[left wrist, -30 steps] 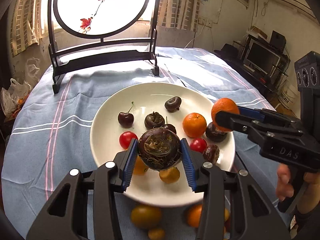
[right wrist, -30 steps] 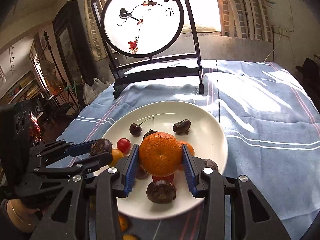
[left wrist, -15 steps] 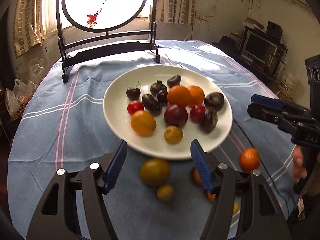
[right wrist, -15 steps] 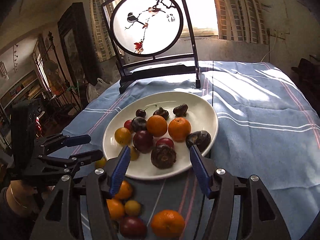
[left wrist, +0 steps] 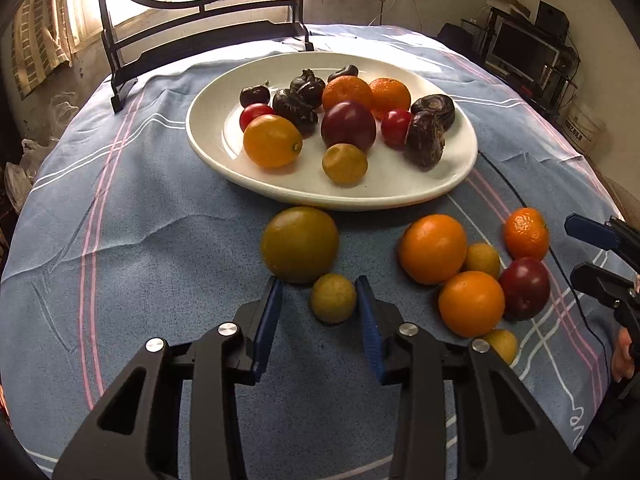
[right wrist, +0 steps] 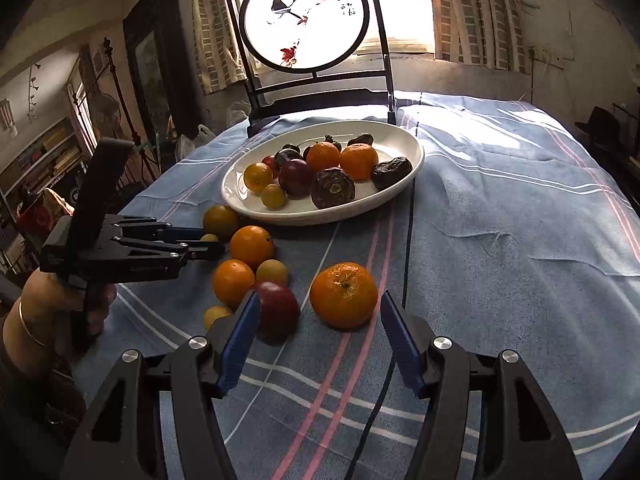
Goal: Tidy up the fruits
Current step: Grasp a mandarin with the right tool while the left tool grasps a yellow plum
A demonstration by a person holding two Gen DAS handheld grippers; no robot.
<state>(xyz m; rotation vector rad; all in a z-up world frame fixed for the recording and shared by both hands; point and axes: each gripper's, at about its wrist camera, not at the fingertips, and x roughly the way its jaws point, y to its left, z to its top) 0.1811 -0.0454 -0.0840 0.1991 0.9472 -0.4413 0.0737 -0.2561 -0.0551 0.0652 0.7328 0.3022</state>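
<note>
Straddling a small kumquat, left claw open; right claw open near stem-up mandarin.

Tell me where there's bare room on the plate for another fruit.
The white plate is bare along its left side beside the yellow-orange citrus, and along its front rim right of the small kumquat. The middle and back are crowded with mandarins, a plum and water chestnuts.

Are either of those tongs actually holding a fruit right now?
No. The left tongs are open around a small kumquat; the right tongs are open behind a mandarin.
</note>
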